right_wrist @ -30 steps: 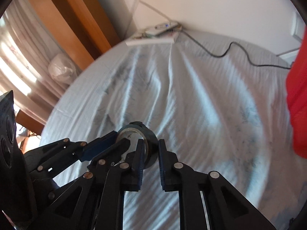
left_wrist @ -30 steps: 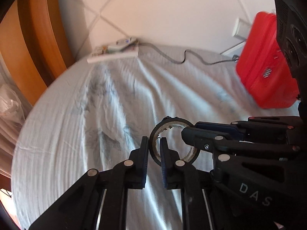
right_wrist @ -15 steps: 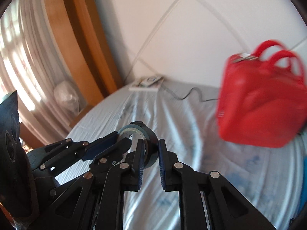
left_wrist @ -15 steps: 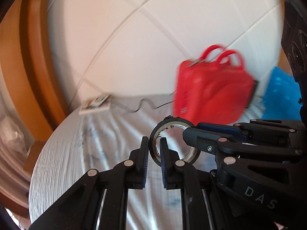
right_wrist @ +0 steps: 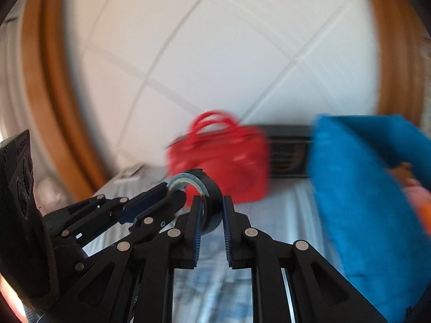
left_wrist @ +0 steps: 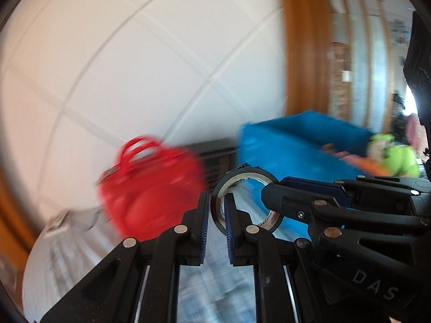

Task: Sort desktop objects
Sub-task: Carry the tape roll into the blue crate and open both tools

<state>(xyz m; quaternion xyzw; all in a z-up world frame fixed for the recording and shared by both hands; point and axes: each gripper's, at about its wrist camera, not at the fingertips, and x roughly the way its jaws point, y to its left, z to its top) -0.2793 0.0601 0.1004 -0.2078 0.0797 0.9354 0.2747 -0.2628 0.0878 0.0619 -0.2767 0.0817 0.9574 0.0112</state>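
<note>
While upright on edge, tape roll faces sideways | left gripper, right gripper both clenched on it

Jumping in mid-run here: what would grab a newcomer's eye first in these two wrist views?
First, the tape roll at centre, held in the air by both claws at once: the left claw pinches its near wall, the right claw clamps across its width. Behind it a red handbag sits on the pale bedsheet against the white wall, and a blue bin with bright toys stands to the right, all blurred.
</note>
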